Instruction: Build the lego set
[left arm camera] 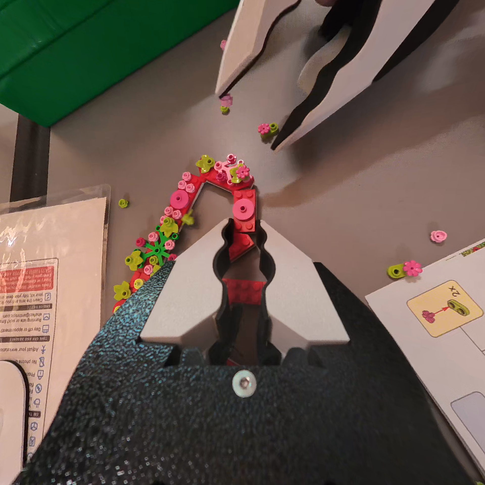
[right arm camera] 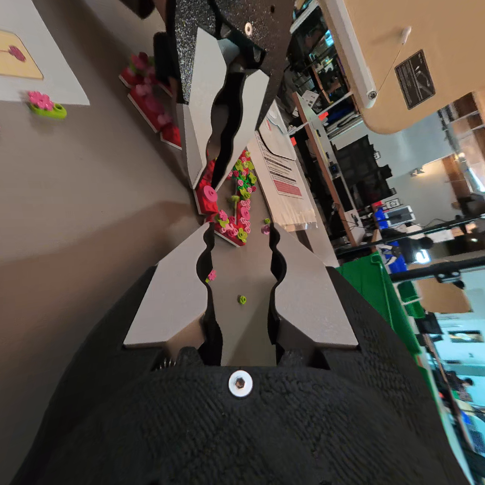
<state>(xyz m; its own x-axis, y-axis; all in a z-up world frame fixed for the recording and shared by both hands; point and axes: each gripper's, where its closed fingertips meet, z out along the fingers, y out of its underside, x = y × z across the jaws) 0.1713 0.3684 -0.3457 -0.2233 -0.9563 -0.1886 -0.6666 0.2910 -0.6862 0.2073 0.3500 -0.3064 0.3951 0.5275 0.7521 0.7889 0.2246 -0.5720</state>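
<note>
The Lego build is a red frame on the grey table, studded with pink flowers and lime leaves. My left gripper is shut on the frame's right side, just below a round pink piece. My right gripper hovers open beyond the frame's top. A lime piece with a pink flower lies by one fingertip, and a pale pink flower by the other. In the right wrist view, my right gripper is open and empty, facing the build, with the left gripper clamped on the frame.
Loose pieces lie around: a lime plate with a pink flower, a pale pink flower, and a lime stud. The instruction booklet is at the right, a sleeved sheet at the left, and a green box at the far left. My right fingertips sit around 6 cm from my left ones.
</note>
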